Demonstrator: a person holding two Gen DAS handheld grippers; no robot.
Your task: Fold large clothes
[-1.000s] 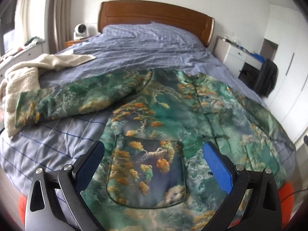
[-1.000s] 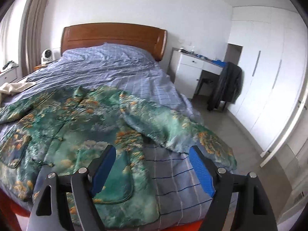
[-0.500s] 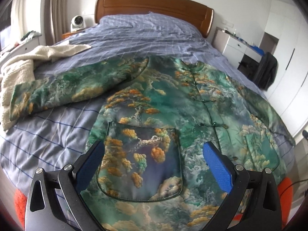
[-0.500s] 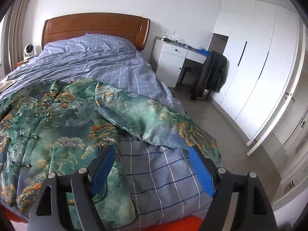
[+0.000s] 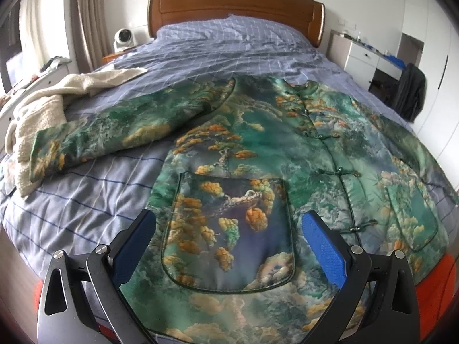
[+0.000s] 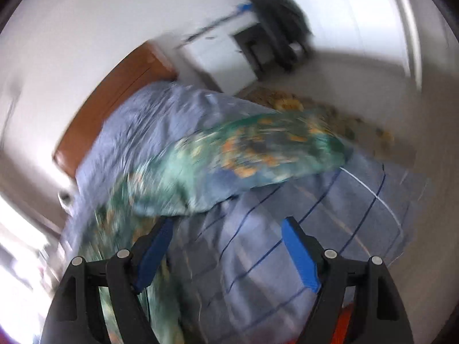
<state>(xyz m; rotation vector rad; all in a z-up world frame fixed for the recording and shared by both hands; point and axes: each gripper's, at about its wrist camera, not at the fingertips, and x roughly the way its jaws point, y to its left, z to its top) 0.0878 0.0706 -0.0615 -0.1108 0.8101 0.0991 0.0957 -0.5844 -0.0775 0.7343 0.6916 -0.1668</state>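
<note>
The jacket [image 5: 258, 154] lies flat, front up, across the bed [image 5: 86, 195], sleeves spread. The left hand-held gripper [image 5: 229, 238] hovers wide and empty above the hem pocket [image 5: 229, 229]. The right hand-held gripper [image 6: 226, 246], wide and empty, faces the right sleeve [image 6: 243, 154]. Pinch the sleeve near its cuff; fold it squarely across the chest.

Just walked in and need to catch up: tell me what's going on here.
A person with a gripper in each hand is about to fold a green jacket spread face up on the bed. Nothing is gripped. The left gripper hangs open over the jacket's near pocket. The right gripper is open too, above bare bedding just short of the jacket's sleeve; that view is badly blurred. Both sleeves lie spread out, so no fold shows.
</note>
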